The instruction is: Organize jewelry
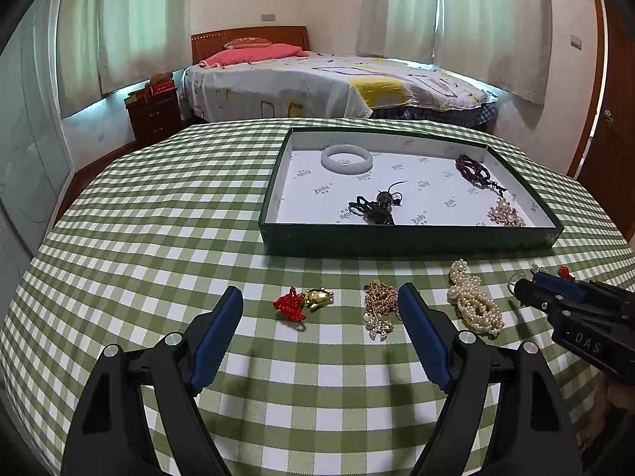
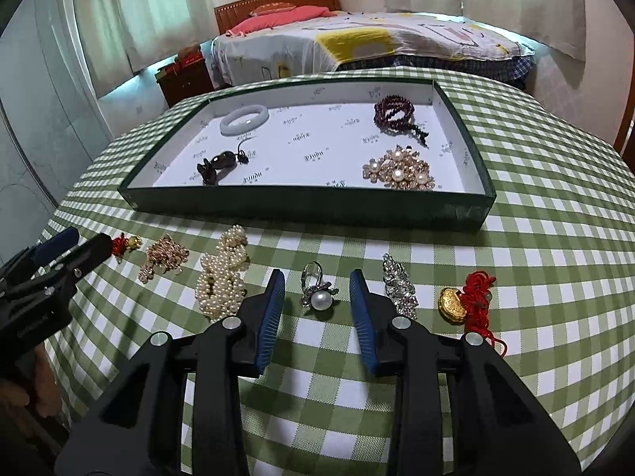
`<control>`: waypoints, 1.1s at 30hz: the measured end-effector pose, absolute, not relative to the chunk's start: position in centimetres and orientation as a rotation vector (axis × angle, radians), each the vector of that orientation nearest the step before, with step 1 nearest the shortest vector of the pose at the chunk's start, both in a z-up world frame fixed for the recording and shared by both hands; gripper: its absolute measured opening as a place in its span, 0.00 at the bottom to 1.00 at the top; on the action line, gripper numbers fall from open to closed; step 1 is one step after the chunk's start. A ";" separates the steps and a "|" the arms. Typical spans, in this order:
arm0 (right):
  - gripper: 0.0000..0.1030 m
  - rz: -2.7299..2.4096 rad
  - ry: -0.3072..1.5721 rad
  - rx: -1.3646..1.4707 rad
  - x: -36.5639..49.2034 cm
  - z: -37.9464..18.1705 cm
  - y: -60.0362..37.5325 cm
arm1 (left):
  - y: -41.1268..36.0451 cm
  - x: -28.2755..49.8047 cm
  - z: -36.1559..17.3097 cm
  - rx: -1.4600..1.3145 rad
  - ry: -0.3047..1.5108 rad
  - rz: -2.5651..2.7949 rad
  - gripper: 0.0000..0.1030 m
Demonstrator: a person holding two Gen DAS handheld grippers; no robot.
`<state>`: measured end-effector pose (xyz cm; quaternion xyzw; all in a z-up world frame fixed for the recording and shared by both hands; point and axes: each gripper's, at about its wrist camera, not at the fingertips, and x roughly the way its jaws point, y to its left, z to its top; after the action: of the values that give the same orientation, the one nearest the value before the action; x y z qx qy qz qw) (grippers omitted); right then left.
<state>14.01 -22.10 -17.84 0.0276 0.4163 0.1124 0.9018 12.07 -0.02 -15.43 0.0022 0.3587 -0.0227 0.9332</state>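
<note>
The green tray (image 2: pixel 468 214) is taken as the landmark. Inside it lie 4 pieces, among them a pale bangle (image 2: pixel 245 119) and a dark bead bracelet (image 2: pixel 394 114). On the checked tablecloth (image 2: pixel 535 261) in front of its near wall, 6 more pieces are laid in a row.

The right gripper (image 2: pixel 317 309) is seen with its jaws partly closed on either side of the pearl ring (image 2: pixel 318 292), in front of the tray's near wall; the pads are not yet pressed on it, so nothing is held. The ring is small and rounded, so it may be squeezed out sideways or tipped if the pads meet the pearl off centre.

The left gripper (image 1: pixel 321 317) is held wide open and empty before the tray's near-left corner, framing the red-and-gold charm (image 1: pixel 303 302). Its right finger (image 1: pixel 422 333) overlaps the gold chain (image 1: pixel 379 305), which could be snagged and dragged.
</note>
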 end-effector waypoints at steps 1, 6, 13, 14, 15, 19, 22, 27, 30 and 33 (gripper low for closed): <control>0.32 0.231 0.871 0.051 14.1 -18.0 -22.0 | 0.0 12.1 -15.5 0.005 0.737 -0.047 0.75; 0.20 0.224 0.868 0.018 13.9 -18.1 -21.9 | 0.1 12.2 -15.9 0.000 0.756 -0.051 0.75; 0.20 0.230 0.864 0.033 13.6 -18.2 -22.1 | 0.7 12.5 -16.2 -0.012 0.772 -0.041 0.75; 0.20 0.231 0.864 0.036 13.6 -18.2 -22.2 | 0.9 12.6 -16.3 -0.012 0.776 -0.037 0.75; 0.20 0.232 0.864 0.038 13.5 -18.2 -22.2 | 1.1 12.7 -16.4 -0.014 0.782 -0.034 0.75; 0.20 0.236 0.864 0.044 13.4 -18.1 -22.3 | 1.7 13.2 -16.9 -0.030 0.803 -0.021 0.74; 0.20 0.237 0.863 0.048 13.4 -18.1 -22.3 | 1.9 13.6 -17.1 -0.031 0.813 -0.022 0.69; 0.20 0.237 0.862 0.051 13.3 -18.1 -22.3 | 2.5 14.0 -17.6 -0.038 0.838 -0.051 0.57; 0.20 0.237 0.862 0.051 13.4 -18.0 -22.4 | 2.7 14.1 -17.9 -0.050 0.849 -0.059 0.52; 0.20 0.236 0.862 0.050 13.4 -18.0 -22.4 | 2.6 14.1 -18.0 -0.055 0.848 -0.092 0.43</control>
<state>13.37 -22.37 -18.04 0.0240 0.4166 0.1143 0.9016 14.10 2.56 -18.01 -0.0265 0.4111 -0.0445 0.9101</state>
